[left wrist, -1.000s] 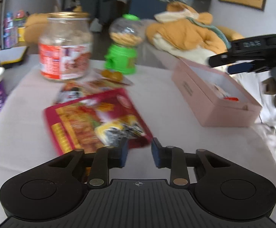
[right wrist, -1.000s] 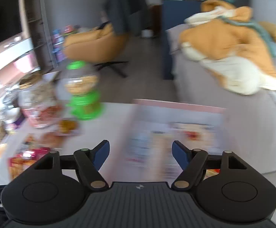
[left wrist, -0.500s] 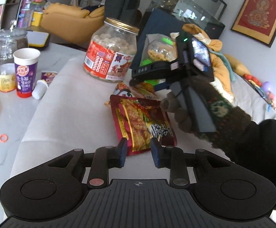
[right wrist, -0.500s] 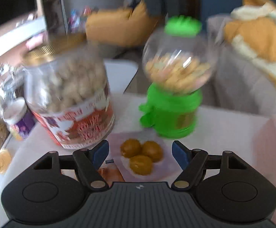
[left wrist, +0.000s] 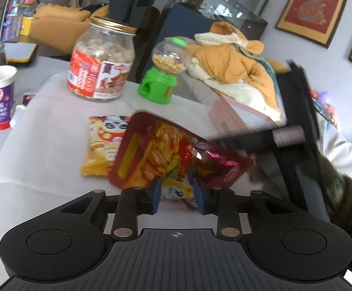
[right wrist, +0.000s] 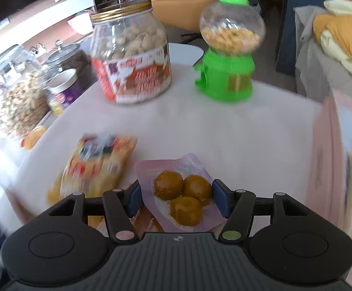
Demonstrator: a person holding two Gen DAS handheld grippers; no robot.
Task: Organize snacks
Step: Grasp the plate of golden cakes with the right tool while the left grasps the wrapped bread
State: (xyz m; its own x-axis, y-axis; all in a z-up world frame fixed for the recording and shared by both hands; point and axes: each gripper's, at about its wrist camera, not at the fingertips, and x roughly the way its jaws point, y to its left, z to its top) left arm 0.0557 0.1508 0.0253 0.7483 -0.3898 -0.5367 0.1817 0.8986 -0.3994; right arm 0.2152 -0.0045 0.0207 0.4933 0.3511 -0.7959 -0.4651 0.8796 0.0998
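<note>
A clear pink packet with three brown balls [right wrist: 183, 191] lies on the white table between the fingers of my right gripper [right wrist: 178, 198]. Its jaws are closing and the blue pads stand at the packet's two side edges. A red snack pouch [left wrist: 161, 150] lies crumpled and partly raised in front of my left gripper [left wrist: 177, 195]. That gripper's jaws are opening, with the pouch's near edge between the pads and not pinched. A yellow snack packet [left wrist: 100, 145] [right wrist: 96, 162] lies to the left. In the left wrist view a blurred finger [left wrist: 234, 140] of the right gripper reaches over the pouch.
A big peanut jar [left wrist: 100, 65] [right wrist: 129, 58] and a green candy dispenser [left wrist: 161, 82] [right wrist: 226, 68] stand at the table's back. An open pink box [left wrist: 226, 118] [right wrist: 333, 157] sits at the right. At the left stand a purple cup [left wrist: 0, 94] and glass jars [right wrist: 18, 101].
The right gripper swung left from the pink box and came down over the ball packet, its jaws narrowing. The red pouch now lies crumpled and closer to the left gripper, whose jaws widened a little.
</note>
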